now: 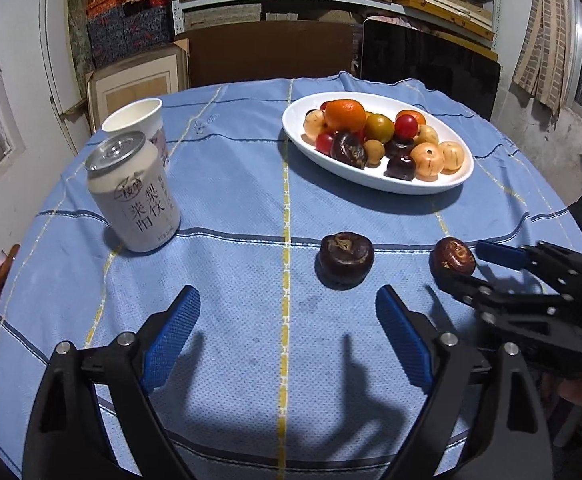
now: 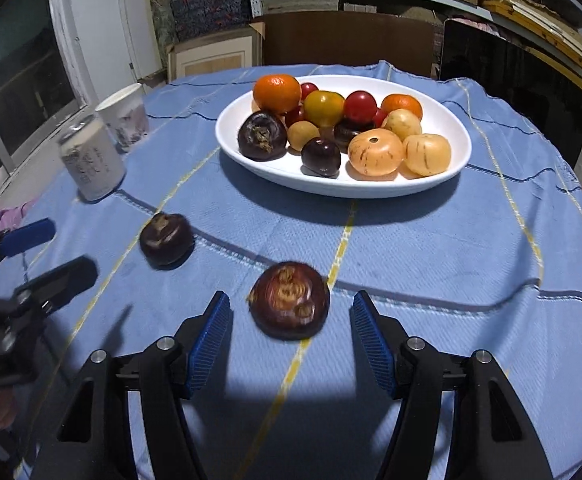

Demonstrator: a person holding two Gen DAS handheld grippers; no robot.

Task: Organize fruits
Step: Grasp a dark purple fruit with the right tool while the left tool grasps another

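The table (image 1: 231,184) wore a blue cloth, with a white dish (image 2: 443,184) of fruit at the back. Two dark round fruits lay loose in front; the right gripper (image 2: 291,324) was spread wide around the near fruit (image 2: 289,300), and the left gripper (image 1: 287,320) was spread too, near the other fruit (image 1: 345,258). The fruit looked small, hard and smooth, so it might roll; pinching its round sides seemed best.

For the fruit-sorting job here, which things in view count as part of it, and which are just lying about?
Part of the job:
- dark brown round fruit between the open right tool
- second dark brown round fruit ahead of the open left tool
- white oval dish of mixed fruit

Lying about:
- pale drink can
- white paper cup
- blue striped tablecloth
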